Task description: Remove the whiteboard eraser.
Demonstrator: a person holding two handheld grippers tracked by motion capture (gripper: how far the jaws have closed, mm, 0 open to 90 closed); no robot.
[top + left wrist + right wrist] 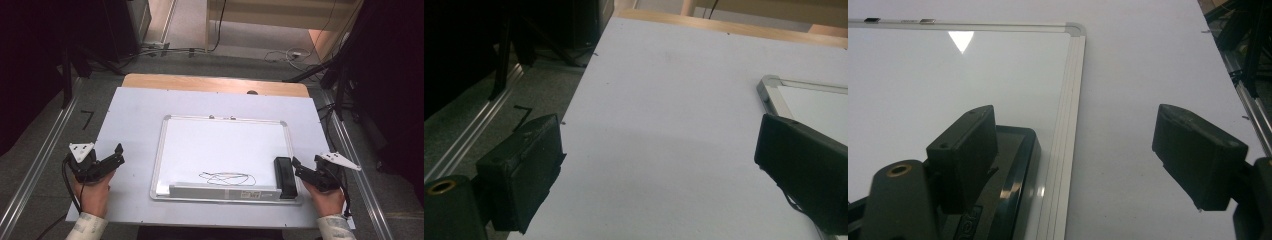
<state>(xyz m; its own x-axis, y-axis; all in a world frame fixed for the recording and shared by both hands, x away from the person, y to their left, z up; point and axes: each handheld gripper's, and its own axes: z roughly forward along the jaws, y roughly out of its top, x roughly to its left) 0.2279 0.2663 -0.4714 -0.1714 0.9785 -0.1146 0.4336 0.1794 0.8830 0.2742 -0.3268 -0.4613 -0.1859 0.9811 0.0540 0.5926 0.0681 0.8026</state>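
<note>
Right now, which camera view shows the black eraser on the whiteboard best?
The high view: the whole eraser lies at the whiteboard's right edge, near the right tool. The right gripper view shows it partly, behind a jaw. The left gripper view gives just the board's corner.

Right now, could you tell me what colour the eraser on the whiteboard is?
Black eraser, clearest in the high view.

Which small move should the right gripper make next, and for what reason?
Probably the right gripper should shift a little left, so both jaws straddle the black eraser on the whiteboard. Its jaws are open beside the eraser, one over it, the other past the board's frame, and a scribble waits nearby.
</note>
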